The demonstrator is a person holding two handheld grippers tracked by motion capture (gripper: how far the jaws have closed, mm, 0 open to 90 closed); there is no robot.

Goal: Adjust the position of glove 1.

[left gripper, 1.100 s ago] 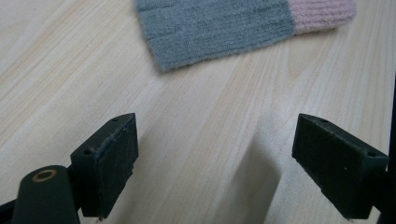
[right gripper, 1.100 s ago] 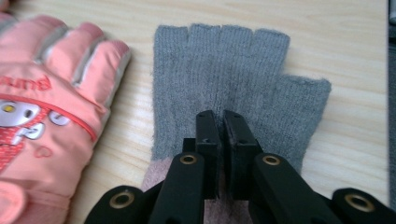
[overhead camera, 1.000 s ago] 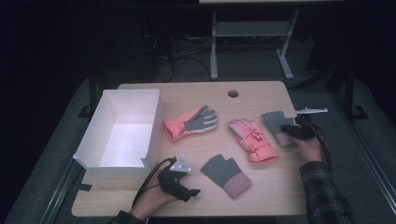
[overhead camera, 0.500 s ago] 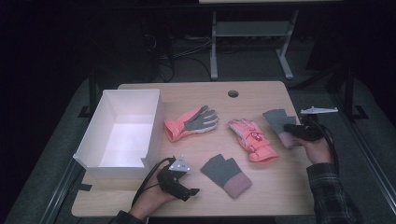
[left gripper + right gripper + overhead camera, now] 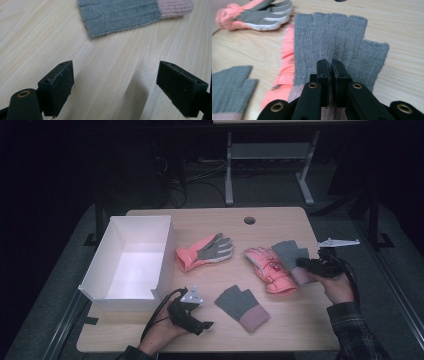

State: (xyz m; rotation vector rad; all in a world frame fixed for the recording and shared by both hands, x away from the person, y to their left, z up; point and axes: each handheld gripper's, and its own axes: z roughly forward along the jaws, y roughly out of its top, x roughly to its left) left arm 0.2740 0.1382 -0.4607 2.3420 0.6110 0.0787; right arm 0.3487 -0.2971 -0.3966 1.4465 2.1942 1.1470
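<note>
Pinching grey knit glove (image 5: 332, 42) w/ right tool (image 5: 331, 65) closed; left tool (image 5: 120, 87) wide open, empty.

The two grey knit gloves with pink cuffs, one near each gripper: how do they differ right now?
The right-hand grey glove is pinched by the shut right gripper and overlaps the pink ski glove; the front grey glove lies free on the table, touching nothing else. The left gripper is open just short of the front glove, its jaws on bare wood. Both gloves are fingerless grey knit with pink cuffs.
</note>
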